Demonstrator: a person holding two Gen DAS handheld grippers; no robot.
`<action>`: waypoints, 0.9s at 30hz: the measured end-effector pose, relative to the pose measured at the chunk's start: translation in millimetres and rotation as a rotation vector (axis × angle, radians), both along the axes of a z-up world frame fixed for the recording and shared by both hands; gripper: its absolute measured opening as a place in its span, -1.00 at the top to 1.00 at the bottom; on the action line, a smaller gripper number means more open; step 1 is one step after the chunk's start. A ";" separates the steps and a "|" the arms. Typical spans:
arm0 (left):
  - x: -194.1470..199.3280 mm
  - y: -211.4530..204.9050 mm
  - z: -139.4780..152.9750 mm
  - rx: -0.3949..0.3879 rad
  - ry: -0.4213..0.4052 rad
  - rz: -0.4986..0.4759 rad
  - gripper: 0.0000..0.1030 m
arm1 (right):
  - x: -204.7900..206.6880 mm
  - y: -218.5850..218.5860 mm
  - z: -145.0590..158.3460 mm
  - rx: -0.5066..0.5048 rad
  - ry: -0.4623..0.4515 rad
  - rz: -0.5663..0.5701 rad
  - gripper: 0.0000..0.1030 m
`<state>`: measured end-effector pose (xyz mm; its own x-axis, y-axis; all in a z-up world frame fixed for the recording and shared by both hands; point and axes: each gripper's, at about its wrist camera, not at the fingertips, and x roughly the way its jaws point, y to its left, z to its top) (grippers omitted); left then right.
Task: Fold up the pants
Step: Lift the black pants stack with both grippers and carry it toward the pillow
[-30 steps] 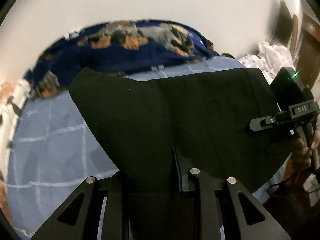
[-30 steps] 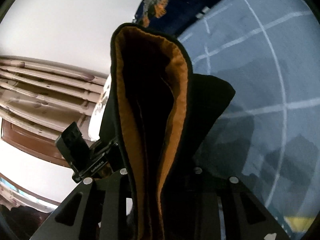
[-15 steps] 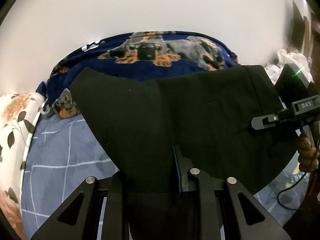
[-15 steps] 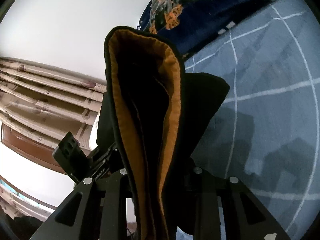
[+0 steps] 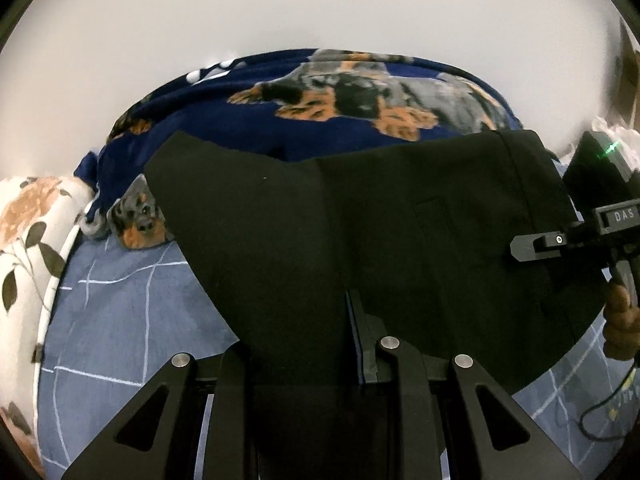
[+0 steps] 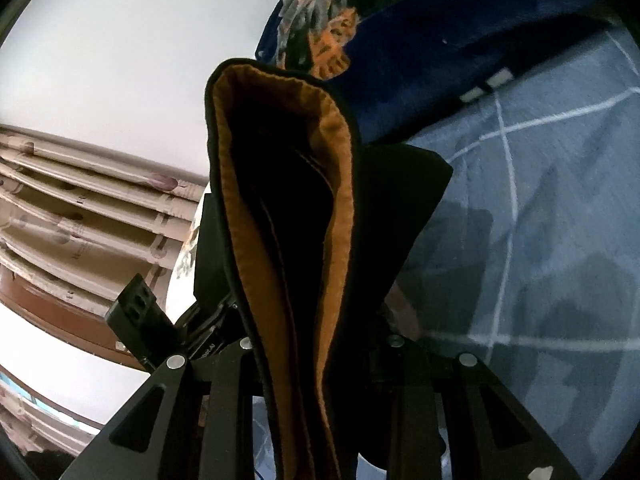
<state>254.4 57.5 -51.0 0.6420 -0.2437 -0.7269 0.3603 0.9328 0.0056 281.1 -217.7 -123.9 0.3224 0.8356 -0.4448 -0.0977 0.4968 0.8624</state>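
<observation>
Underneath everything lies the bed (image 5: 120,320), its blue sheet crossed by pale lines, and the places below are given from it. At its far end a navy blanket (image 5: 360,120) printed with dogs is heaped against the wall.

Above the bed hang the pants (image 5: 360,220), black, spread as a wide sheet between the two grippers and not lying on the sheet. They look soft and limp, with a medium weight: the cloth sags in a curve along its lower edge and will drape wherever it is not held. In the right wrist view the orange-lined waistband (image 6: 280,200) stands up in doubled layers, thicker and firmer than the legs, so that band and the opposite edge seem the sound places to take hold.

The left gripper (image 5: 320,360) has its jaws nearly closed, pinching the near edge of the cloth. The right gripper (image 6: 320,360), carried by a hand (image 5: 620,320), likewise has its jaws narrowly set, clamped on the waistband layers.
</observation>
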 end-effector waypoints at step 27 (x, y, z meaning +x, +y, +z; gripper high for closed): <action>33.1 21.7 -56.8 -0.025 0.063 0.075 0.03 | 25.2 6.4 -34.5 -0.155 -0.002 -0.051 0.45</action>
<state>287.5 79.2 -107.7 0.6122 -0.2154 -0.7608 0.2881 0.9568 -0.0390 306.3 -211.3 -158.4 0.3640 0.7396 -0.5662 -0.0705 0.6280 0.7750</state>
